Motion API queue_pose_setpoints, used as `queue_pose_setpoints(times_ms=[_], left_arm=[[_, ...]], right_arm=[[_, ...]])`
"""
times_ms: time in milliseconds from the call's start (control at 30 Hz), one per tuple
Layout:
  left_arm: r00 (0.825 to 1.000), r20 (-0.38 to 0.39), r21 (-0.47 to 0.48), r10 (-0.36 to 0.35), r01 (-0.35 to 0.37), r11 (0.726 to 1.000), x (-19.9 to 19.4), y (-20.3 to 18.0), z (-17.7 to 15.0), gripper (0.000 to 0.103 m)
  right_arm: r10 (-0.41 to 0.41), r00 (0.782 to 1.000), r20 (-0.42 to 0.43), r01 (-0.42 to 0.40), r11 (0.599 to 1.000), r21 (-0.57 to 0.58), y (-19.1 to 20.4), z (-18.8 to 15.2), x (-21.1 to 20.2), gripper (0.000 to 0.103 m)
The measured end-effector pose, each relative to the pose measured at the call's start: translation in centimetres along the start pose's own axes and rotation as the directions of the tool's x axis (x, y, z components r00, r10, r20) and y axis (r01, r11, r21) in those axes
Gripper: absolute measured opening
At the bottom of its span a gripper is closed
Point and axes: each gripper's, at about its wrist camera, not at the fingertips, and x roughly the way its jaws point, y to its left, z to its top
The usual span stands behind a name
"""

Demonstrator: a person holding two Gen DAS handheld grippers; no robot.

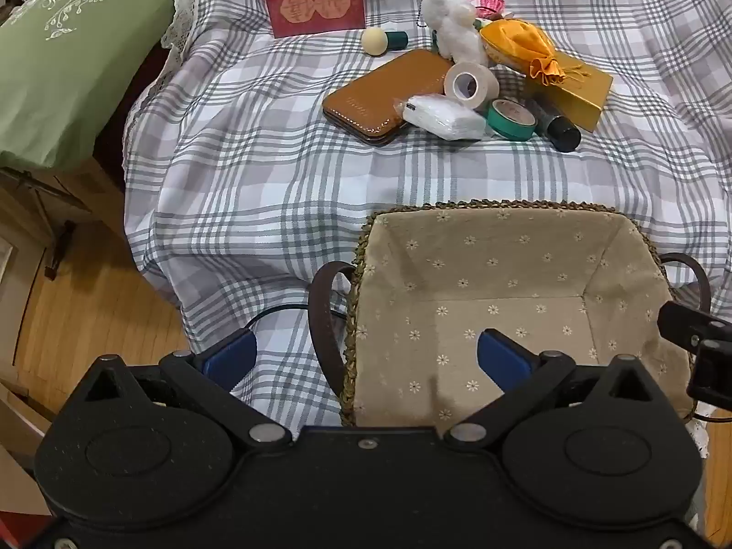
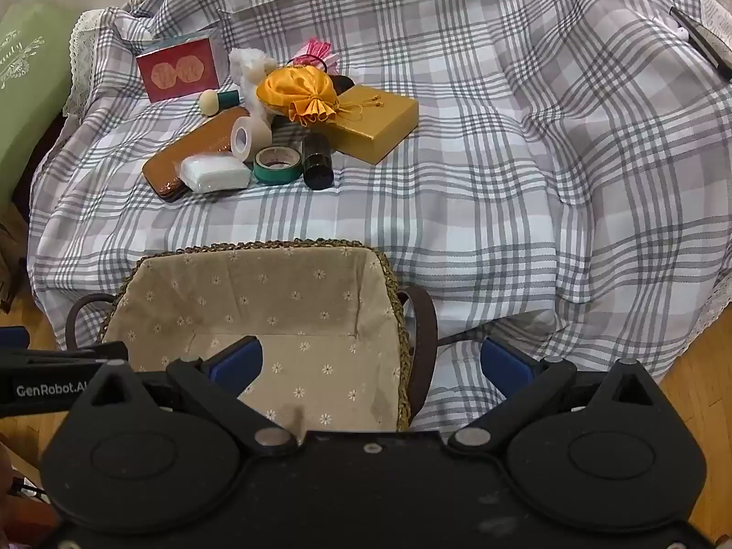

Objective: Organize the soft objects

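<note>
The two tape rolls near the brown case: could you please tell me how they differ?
The beige tape roll stands on edge, its hole facing sideways; the green tape roll lies nearly flat, hole upward. The beige tape roll is wider along its core and plain; the green tape roll is narrower, with a pale printed inner ring. Both rest on the plaid cloth, unheld.

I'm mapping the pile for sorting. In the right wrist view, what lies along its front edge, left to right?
Brown case → white packet → green tape roll → black bottle → gold box.
</note>
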Motion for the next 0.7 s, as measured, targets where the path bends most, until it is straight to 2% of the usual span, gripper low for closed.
queue_pose_setpoints(times_ms=[167, 233, 700], left_arm=[[1.0, -0.005, 0.012, 0.019, -0.019, 1.0, 0.0, -0.2, -0.1, 0.1], [1.0, -0.01, 0.014, 0.023, -0.023, 1.0, 0.2, -0.3, -0.2, 0.1], [0.999, -0.046, 0.021, 0.022, -0.021, 1.0, 0.9, -0.6, -0.3, 0.1]], right_arm=[[0.001, 1.0, -0.022, -0.001, 1.0, 0.0, 0.6, -0.8, 0.0, 0.102], [0.01, 0.998, -0.063, -0.01, 1.0, 0.0, 0.4, -0.3, 0.7, 0.102], [0.013, 0.997, -0.08, -0.013, 1.0, -0.001, 0.4, -0.1, 1.3, 0.102]])
